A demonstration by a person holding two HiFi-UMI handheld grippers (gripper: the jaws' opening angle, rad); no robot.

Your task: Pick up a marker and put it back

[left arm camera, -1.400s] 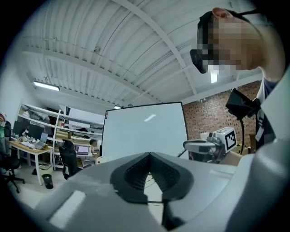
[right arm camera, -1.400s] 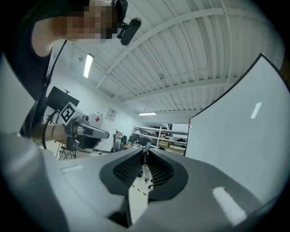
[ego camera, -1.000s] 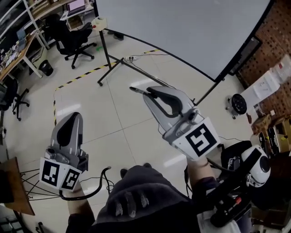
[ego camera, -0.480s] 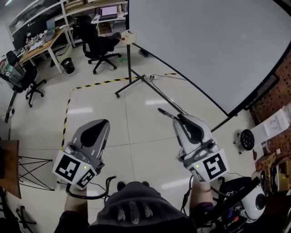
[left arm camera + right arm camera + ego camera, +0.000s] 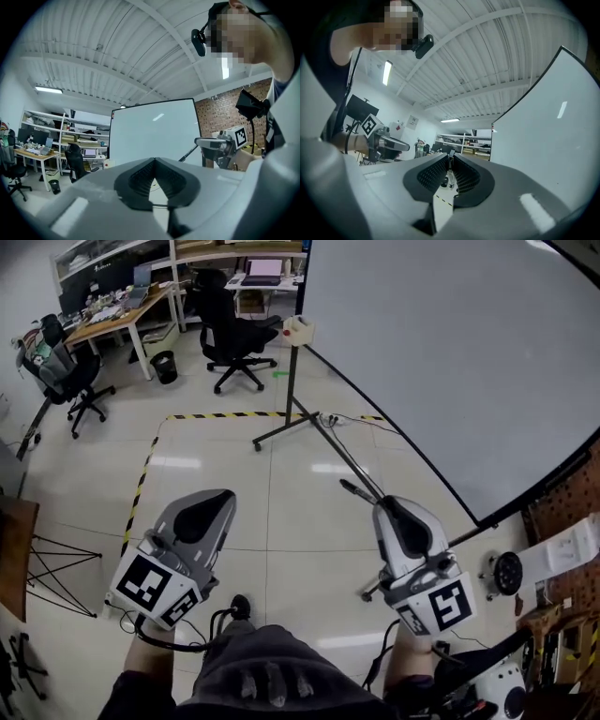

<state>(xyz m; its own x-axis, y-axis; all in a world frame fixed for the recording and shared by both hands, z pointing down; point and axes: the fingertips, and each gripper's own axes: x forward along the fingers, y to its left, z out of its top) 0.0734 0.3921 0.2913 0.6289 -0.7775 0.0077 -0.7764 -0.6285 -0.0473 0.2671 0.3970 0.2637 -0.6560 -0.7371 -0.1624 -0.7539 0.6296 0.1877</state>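
In the head view, we see the left gripper point(image 5: 219, 501) and the right gripper point(image 5: 382, 505) held out side by side above the tiled floor point(image 5: 281, 531), with a whiteboard point(image 5: 450, 352) standing ahead. A dark marker point(image 5: 357, 490) sticks out from the right gripper's tip, clamped there. In the left gripper view, its jaws meet at the tips, clenched on nothing. In the right gripper view, the jaws stand nearly together; we cannot make out the marker here.

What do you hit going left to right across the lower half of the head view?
Brown wooden table corner → left gripper → slim black marker → right gripper → round black disc on the floor.
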